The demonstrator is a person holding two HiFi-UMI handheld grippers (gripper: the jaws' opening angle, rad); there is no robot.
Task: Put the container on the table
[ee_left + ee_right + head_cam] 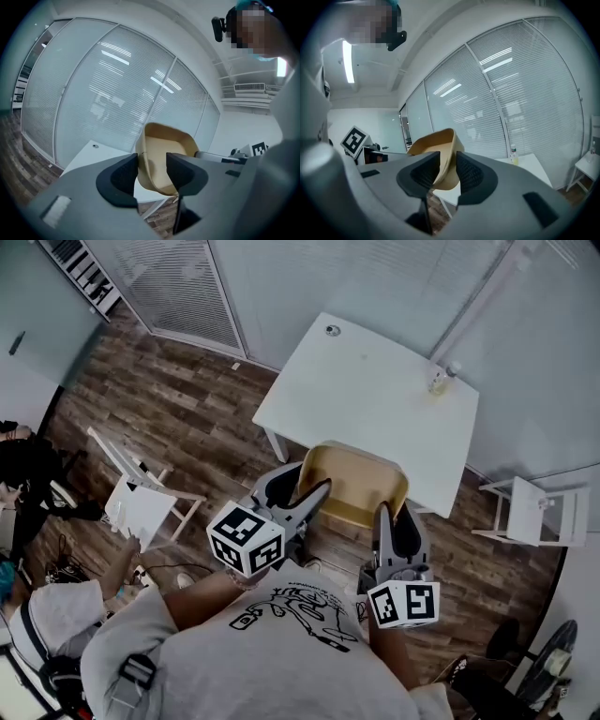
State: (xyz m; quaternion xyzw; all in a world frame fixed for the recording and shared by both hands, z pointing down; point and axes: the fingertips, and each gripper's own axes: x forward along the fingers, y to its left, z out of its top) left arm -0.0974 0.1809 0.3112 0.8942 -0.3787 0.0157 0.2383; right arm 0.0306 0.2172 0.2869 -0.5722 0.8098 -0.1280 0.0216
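We held the tan container point(354, 486) between our two claws, up in front of the near edge of the white table point(366, 381). Our left gripper point(305, 498) had its jaws closed narrowly on the container's left wall, one jaw inside and one outside, as the left gripper view showed point(152, 168). Our right gripper point(386, 521) pinched the opposite wall in the same way point(447, 171). The container point(161, 157) sat tilted in the left gripper view, its open inside facing the camera. A small bottle point(441, 379) stood near the table's far right edge. White chairs point(141, 488) stood on the wooden floor point(187, 399) on either side.
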